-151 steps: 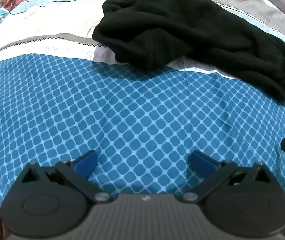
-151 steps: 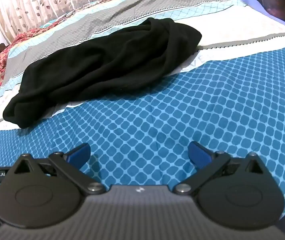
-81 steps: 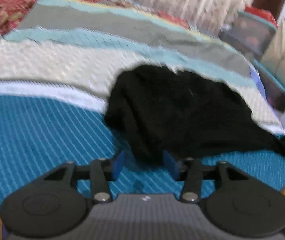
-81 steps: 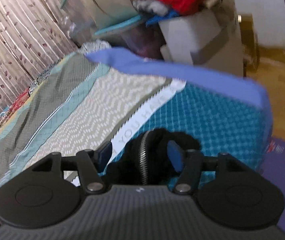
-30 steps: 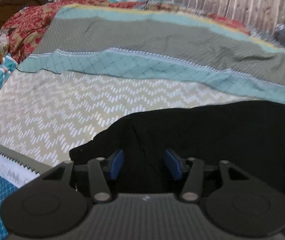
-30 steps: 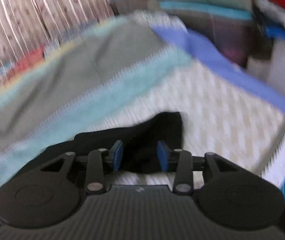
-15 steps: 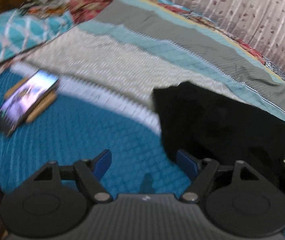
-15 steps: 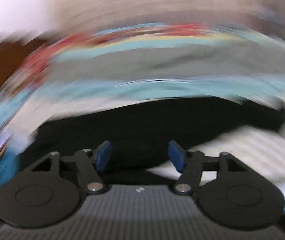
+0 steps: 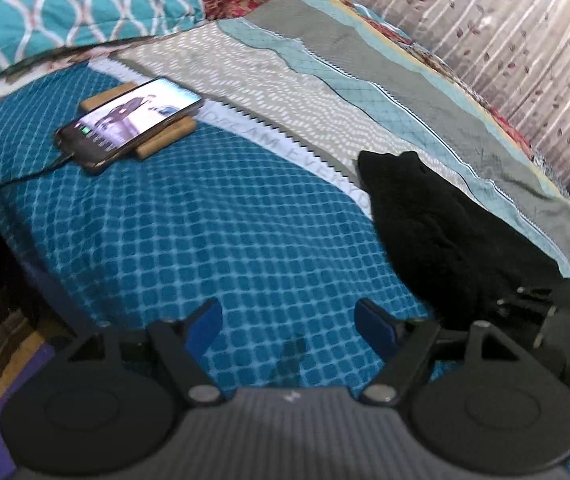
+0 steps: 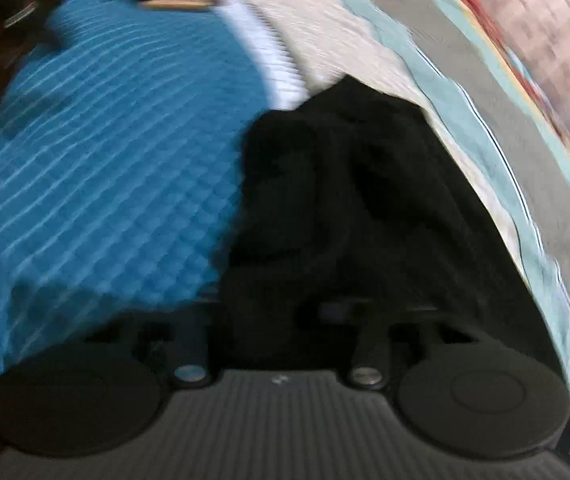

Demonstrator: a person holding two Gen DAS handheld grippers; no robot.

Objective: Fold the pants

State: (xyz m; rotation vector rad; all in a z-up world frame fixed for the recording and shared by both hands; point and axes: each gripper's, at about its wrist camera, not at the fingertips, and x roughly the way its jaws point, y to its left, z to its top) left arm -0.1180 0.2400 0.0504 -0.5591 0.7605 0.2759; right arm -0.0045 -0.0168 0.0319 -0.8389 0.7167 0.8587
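Left wrist view: my left gripper (image 9: 289,326) hangs over the blue checked bedspread (image 9: 189,240), blue pads (image 9: 205,324) spread wide, nothing btw them. The black pants (image 9: 441,240) lie to its right, stretched from the pale zigzag stripe down toward the bed's near edge, partly on the blue area. A phone (image 9: 131,122) rests on a wooden block (image 9: 165,138), well apart from the pants, upper left.

Right wrist view (blurred): my right gripper (image 10: 285,312) sits at the near end of the pants (image 10: 365,208); fingers pressed together w/ black cloth bunched over them, so I judge they pinch the fabric, though the pads are hidden.

Handling, est.: soft, thick, fleece-like cloth; light, limp, not fragile. It will sag and drag, not slide stiffly. Best hold: a hem or waistband corner, one per gripper, pinching all layers.
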